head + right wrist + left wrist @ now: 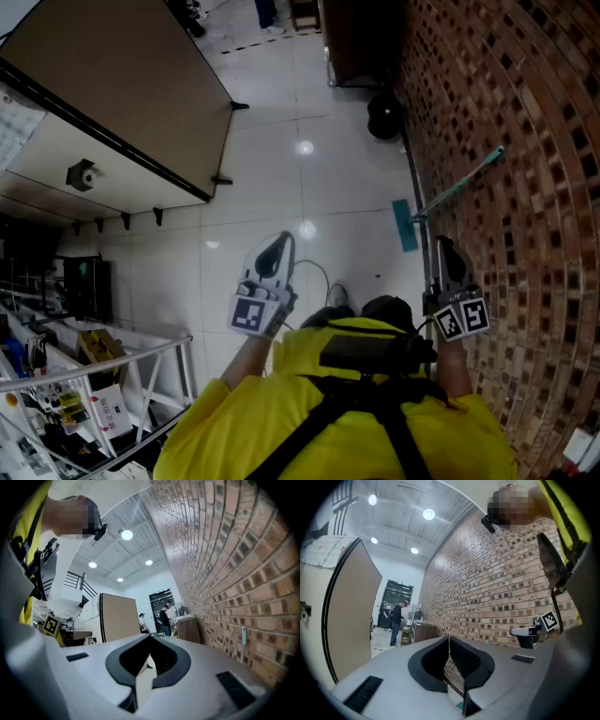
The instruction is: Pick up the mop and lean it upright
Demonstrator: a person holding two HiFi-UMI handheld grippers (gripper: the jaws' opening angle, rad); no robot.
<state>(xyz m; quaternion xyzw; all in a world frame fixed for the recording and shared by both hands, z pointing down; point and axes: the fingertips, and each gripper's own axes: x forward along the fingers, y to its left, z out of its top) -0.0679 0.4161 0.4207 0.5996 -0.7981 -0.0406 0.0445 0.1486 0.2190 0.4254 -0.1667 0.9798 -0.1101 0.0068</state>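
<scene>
Head view looks steeply down over the person's yellow vest [375, 412] onto a glossy white tiled floor [309, 187] that runs beside a red-brown brick wall [506, 206]. The mop with a flat teal head and a thin grey handle [459, 184] stands leaning against that wall: its head rests on the floor at the wall's foot and the handle slants up onto the bricks, ending in a teal grip. Neither gripper touches it. The right gripper [444, 248] is held level close to the wall, near the mop's head but apart from it, and the left gripper [279, 246] is held out over the open floor, well apart from the mop. In the left gripper view the left gripper [449, 639] has its two grey jaws clenched tip to tip with nothing between them; only bricks show through the slit lower down. In the right gripper view the right gripper [150, 637] is likewise closed, its tips together and empty, and the mop's teal grip [243, 635] shows against the bricks at the right. A large tan partition panel with a dark edge [122, 84] stands across the floor from the brick wall, and a dark round object [384, 117] that I cannot identify sits at the wall's foot beyond the mop. A white metal rack [141, 366] holding small items is at the person's left. People [165, 616] stand by a dark doorway at the far end of the room.
</scene>
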